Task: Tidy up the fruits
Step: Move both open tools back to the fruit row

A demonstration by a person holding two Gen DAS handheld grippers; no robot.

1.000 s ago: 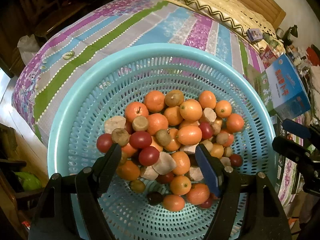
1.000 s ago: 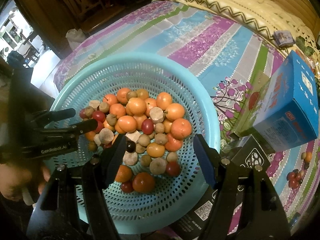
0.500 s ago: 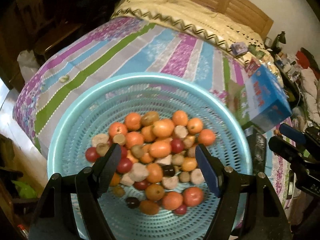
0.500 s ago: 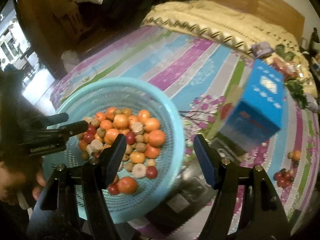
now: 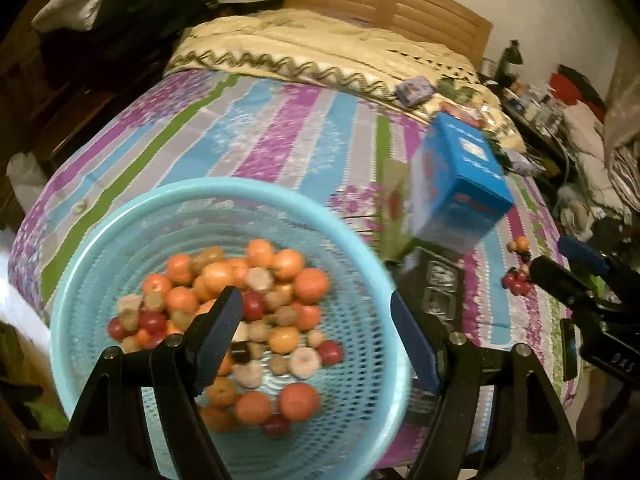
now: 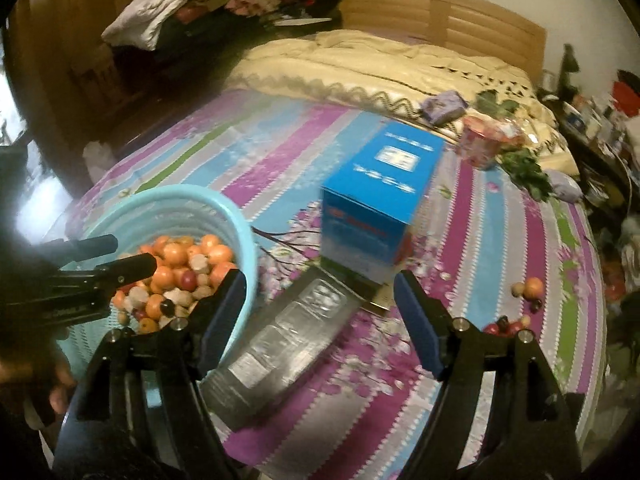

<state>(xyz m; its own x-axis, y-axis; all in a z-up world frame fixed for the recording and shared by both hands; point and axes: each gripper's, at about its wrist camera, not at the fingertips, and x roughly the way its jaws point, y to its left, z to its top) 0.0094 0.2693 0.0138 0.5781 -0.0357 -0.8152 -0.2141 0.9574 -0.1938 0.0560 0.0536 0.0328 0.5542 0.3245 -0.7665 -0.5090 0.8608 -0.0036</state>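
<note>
A light blue perforated basket (image 5: 120, 232) sits on the striped bedspread and holds a heap of mixed fruits (image 5: 256, 304): orange, red, brown and pale ones. My left gripper (image 5: 316, 332) is open and empty above the basket's near half. In the right wrist view the basket (image 6: 236, 216) is at the left, and my right gripper (image 6: 320, 312) is open and empty above a dark tray (image 6: 288, 340) on the bed. A few loose fruits (image 6: 520, 308) lie on the bedspread at the right; they also show in the left wrist view (image 5: 518, 268).
A blue carton (image 6: 380, 200) stands upright behind the dark tray (image 5: 436, 288). A pink cup (image 6: 480, 144), green leaves (image 6: 524, 168) and a small purple packet (image 6: 444, 106) lie farther back. A cream quilt (image 6: 380, 64) and wooden headboard (image 6: 440, 12) are beyond. Clutter lines the right side.
Both grippers have pulled back and up from the basket, which now looks smaller. The right gripper has swung right, over the dark tray. Both stay open.
</note>
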